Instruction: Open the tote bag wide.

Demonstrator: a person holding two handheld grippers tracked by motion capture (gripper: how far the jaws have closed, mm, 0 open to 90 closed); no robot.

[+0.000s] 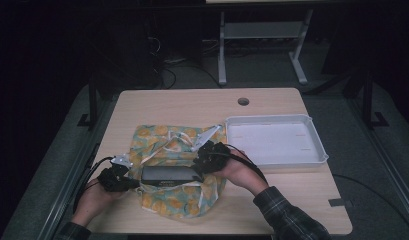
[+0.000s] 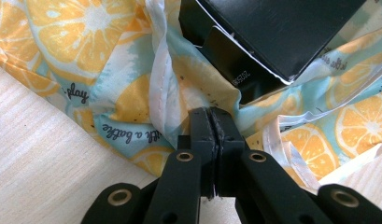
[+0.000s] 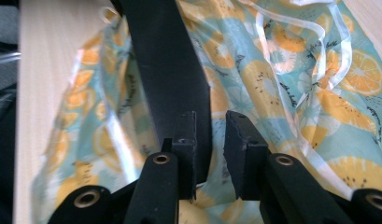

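Pinching soft orange-print cloth in left gripper, right gripper jaws narrowly apart, matte black box

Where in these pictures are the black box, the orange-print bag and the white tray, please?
black box (image 1: 167, 173): high view, on its top face.
orange-print bag (image 2: 86, 51): left gripper view, on the fabric left of the box.
white tray (image 1: 317, 145): high view, on its right rim.
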